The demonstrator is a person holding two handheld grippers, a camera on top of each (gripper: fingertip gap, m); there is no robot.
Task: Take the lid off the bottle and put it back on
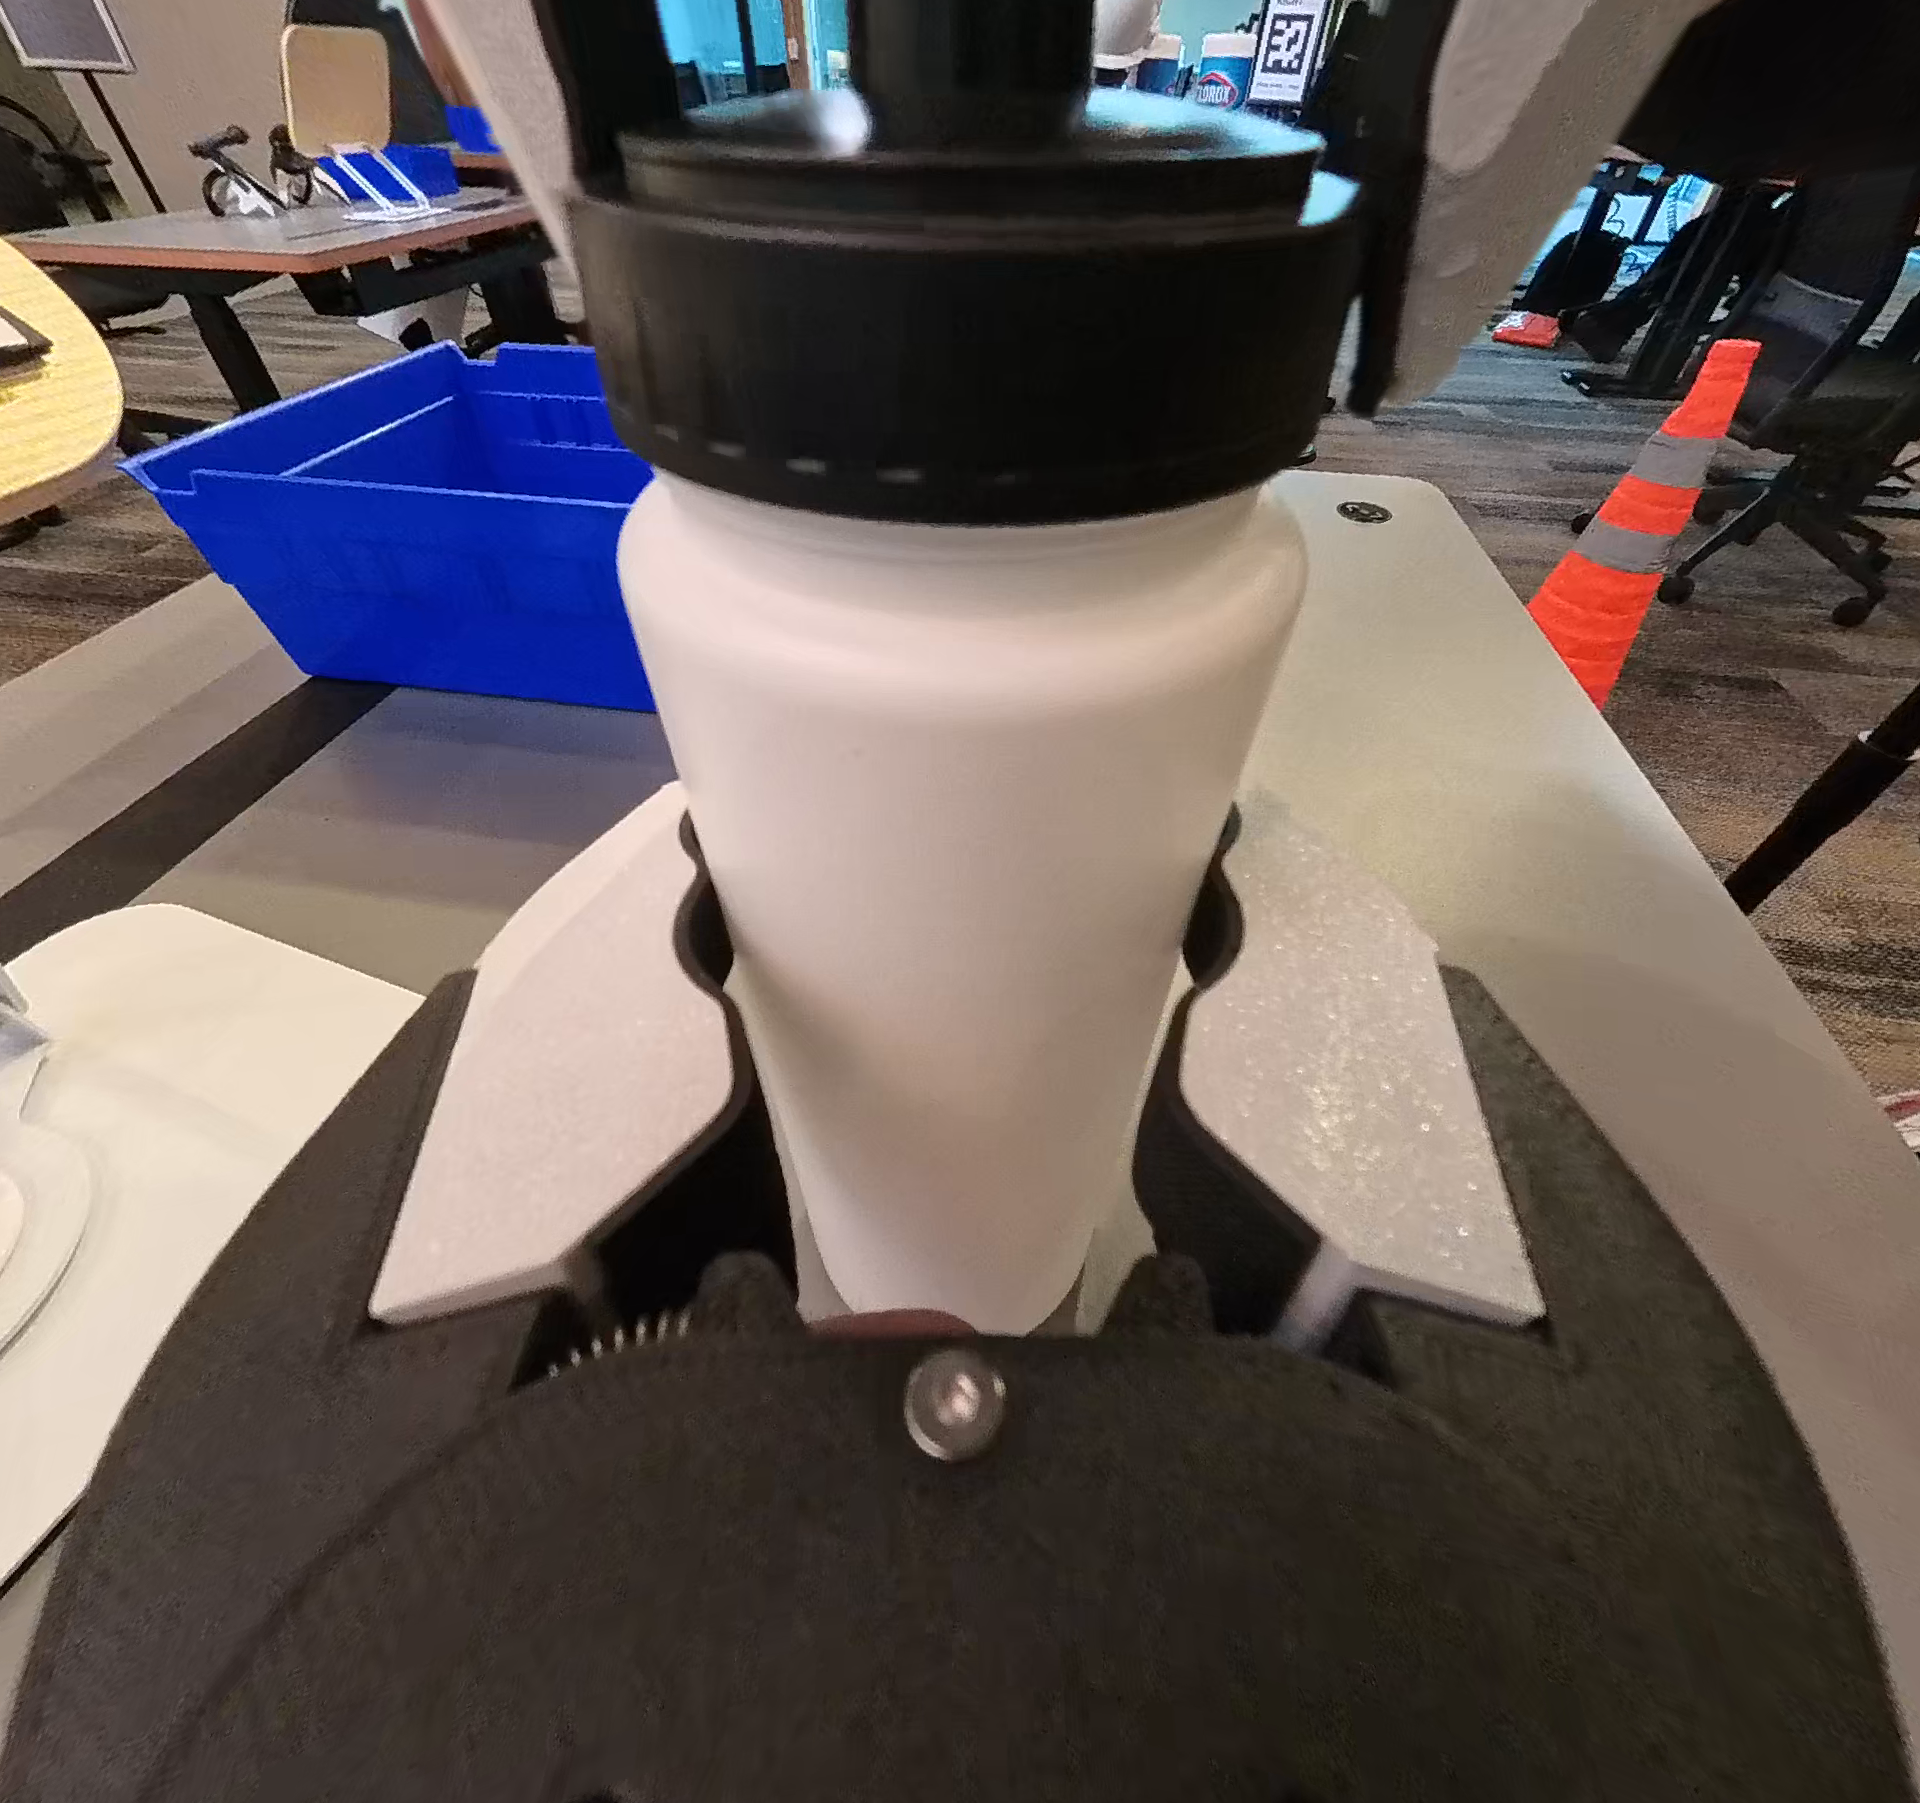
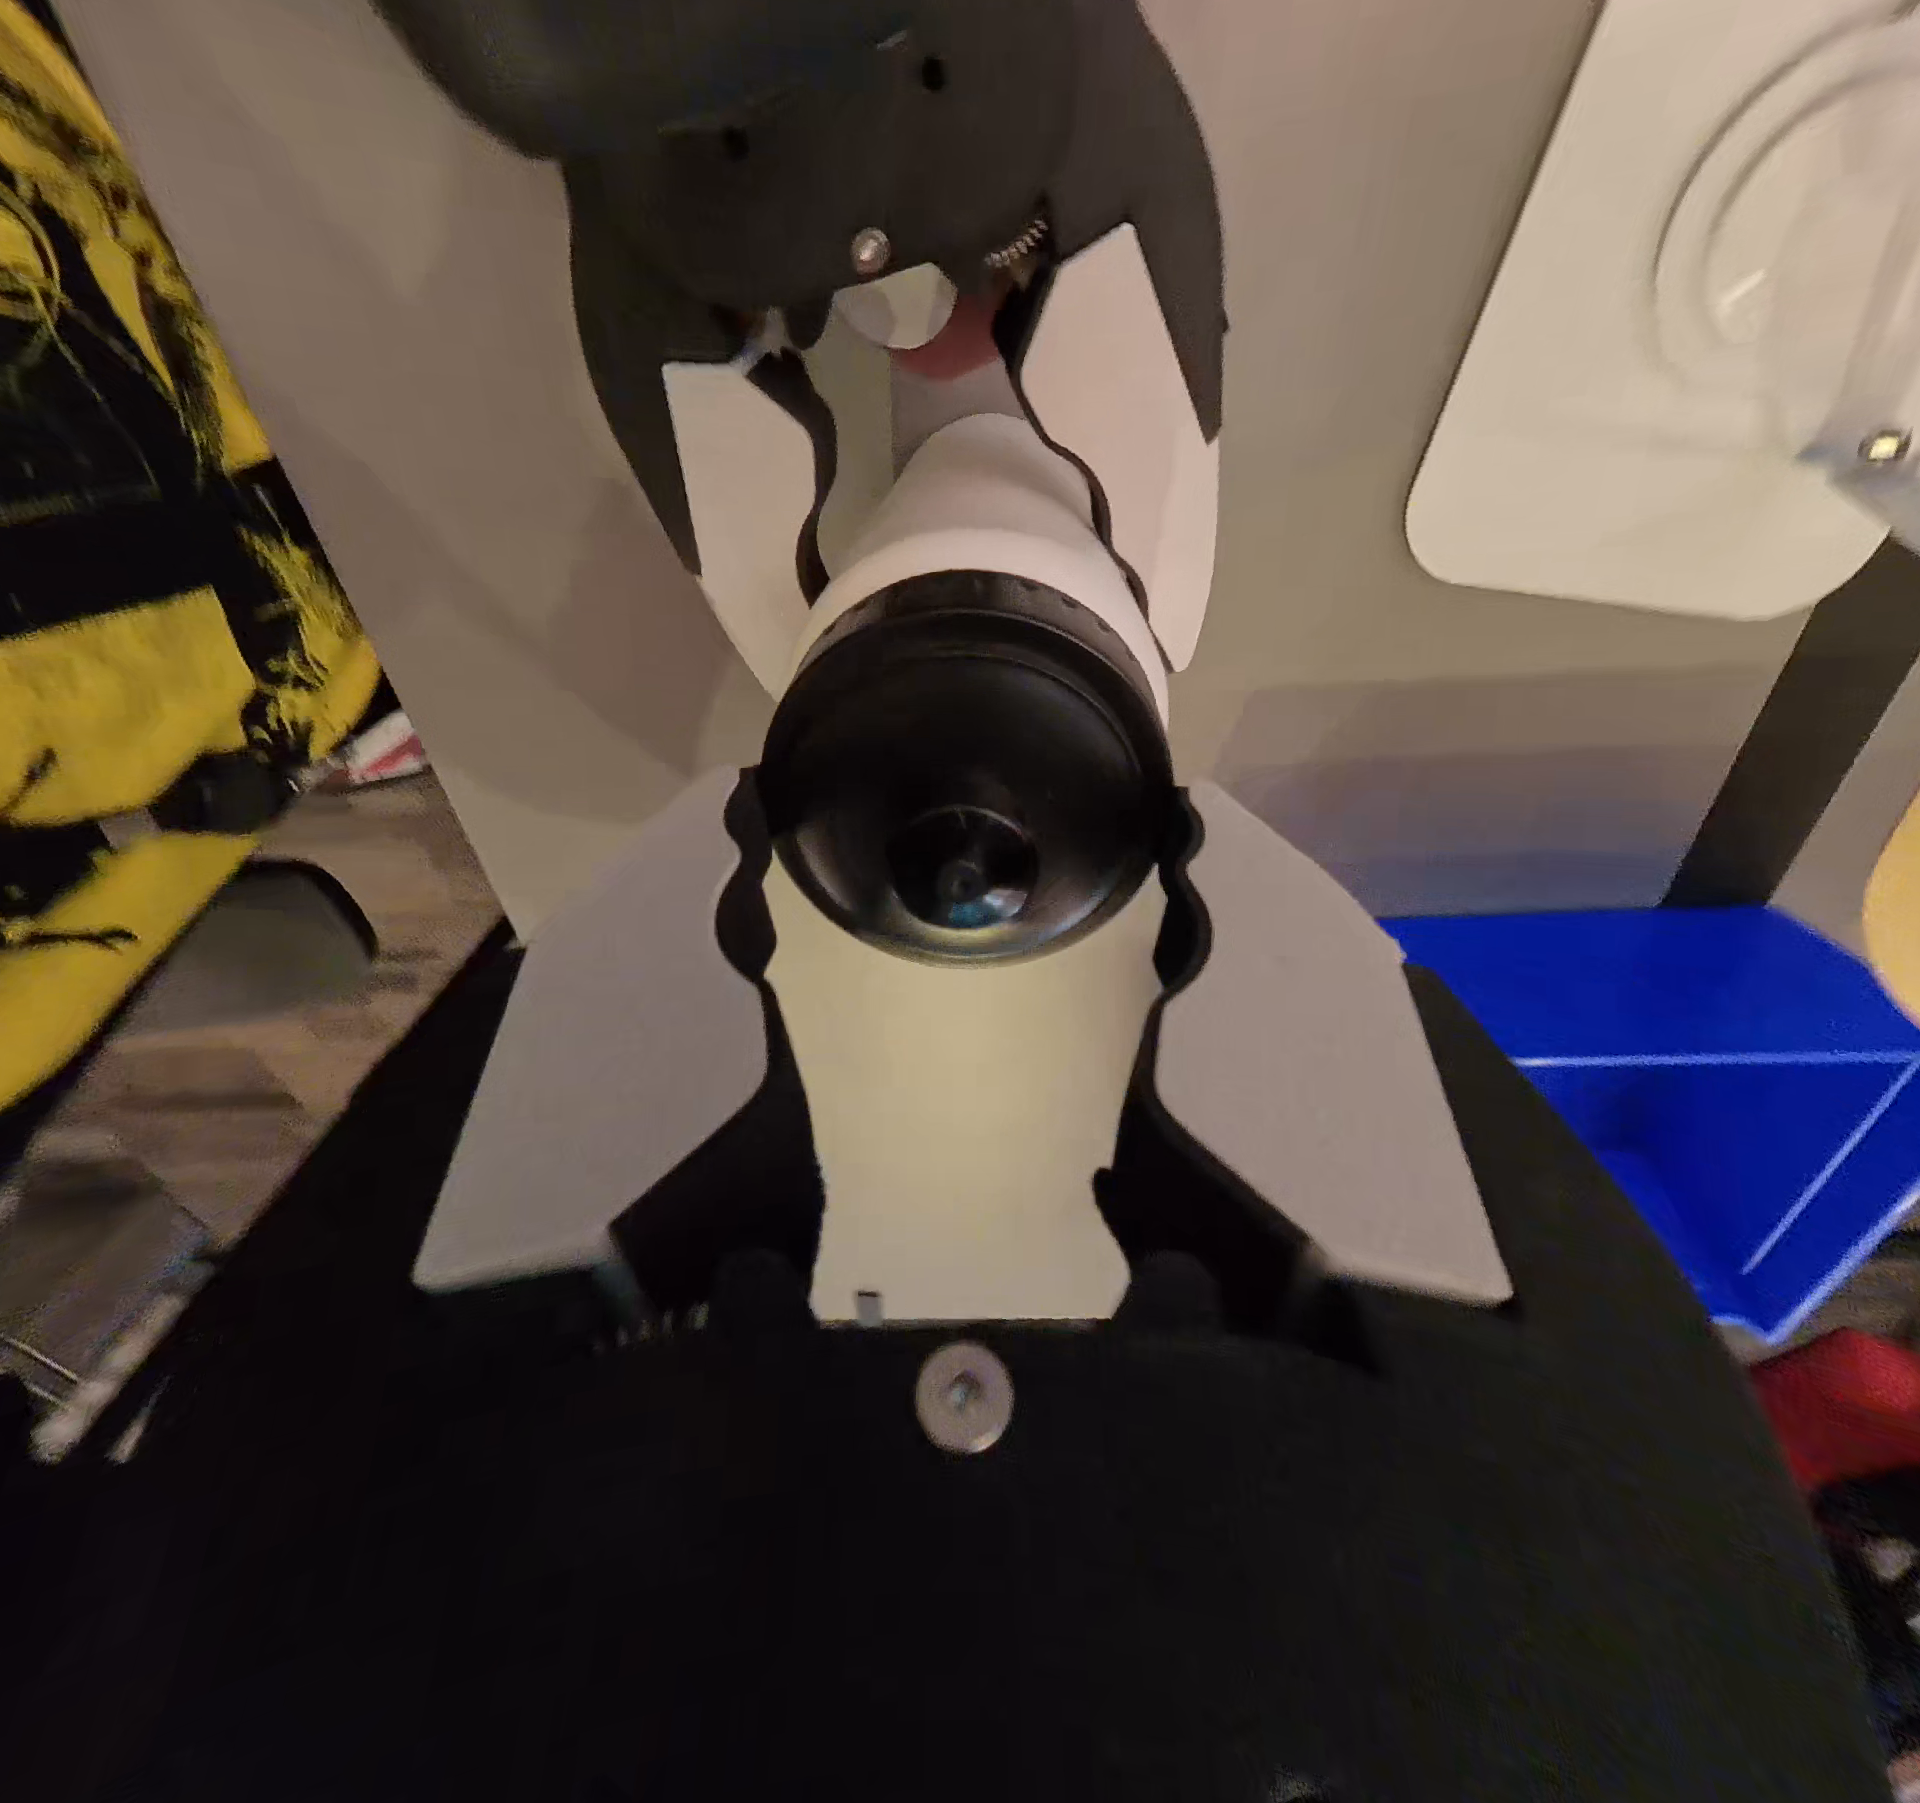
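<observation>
Left wrist view: left gripper [image 1: 961, 932] clamps bottle [image 1: 961, 818] — lid [image 1: 966, 340] on; bin [image 1: 416, 548] behind.

Printed words on a far tub [image 1: 1218, 86] and a coded sign [image 1: 1291, 44].

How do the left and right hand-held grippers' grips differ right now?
The left hand-held gripper clamps the white bottle deep between its fingers, base near its hub. The right hand-held gripper pinches only the black lid, at its fingertips. The left faces the bottle's base end, the right faces the lid's top. Both are shut and lined up with the bottle's axis.
</observation>
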